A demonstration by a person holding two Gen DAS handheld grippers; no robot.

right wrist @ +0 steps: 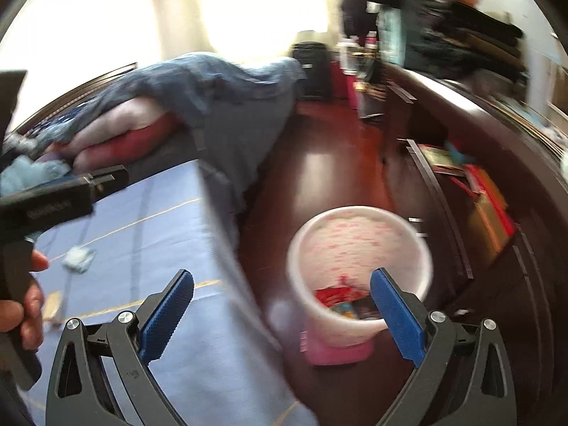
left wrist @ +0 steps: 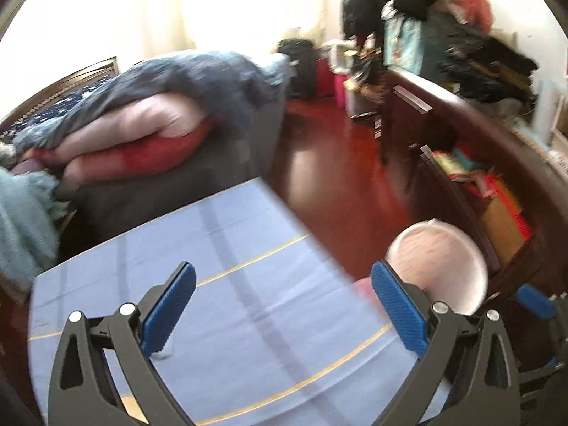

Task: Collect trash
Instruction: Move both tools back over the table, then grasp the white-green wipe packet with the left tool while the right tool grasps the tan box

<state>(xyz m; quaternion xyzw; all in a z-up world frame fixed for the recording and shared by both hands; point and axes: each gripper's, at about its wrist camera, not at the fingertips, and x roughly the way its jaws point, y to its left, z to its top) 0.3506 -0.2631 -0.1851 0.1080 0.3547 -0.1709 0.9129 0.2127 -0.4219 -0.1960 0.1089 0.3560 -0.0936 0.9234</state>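
A white waste bin with pink specks [right wrist: 358,241] stands on the dark floor beside the table, with red and coloured wrappers [right wrist: 337,298] at its bottom. My right gripper [right wrist: 282,316] hangs open above the table's edge and the bin, nothing between its blue pads. A crumpled white tissue [right wrist: 78,257] and a small brown scrap [right wrist: 53,305] lie on the blue tablecloth [right wrist: 142,234]. My left gripper [left wrist: 284,305] is open and empty over the tablecloth [left wrist: 266,248], with the bin [left wrist: 436,262] to its right. A white bit [left wrist: 163,353] shows under its left finger.
A hand [right wrist: 32,301] holds the black handle [right wrist: 53,198] of the other gripper at the left. A bed piled with blue and pink bedding [left wrist: 159,113] lies beyond the table. A dark dresser [left wrist: 461,135] with open shelves and heaped clothes lines the right. Red-brown floor [left wrist: 319,163] runs between them.
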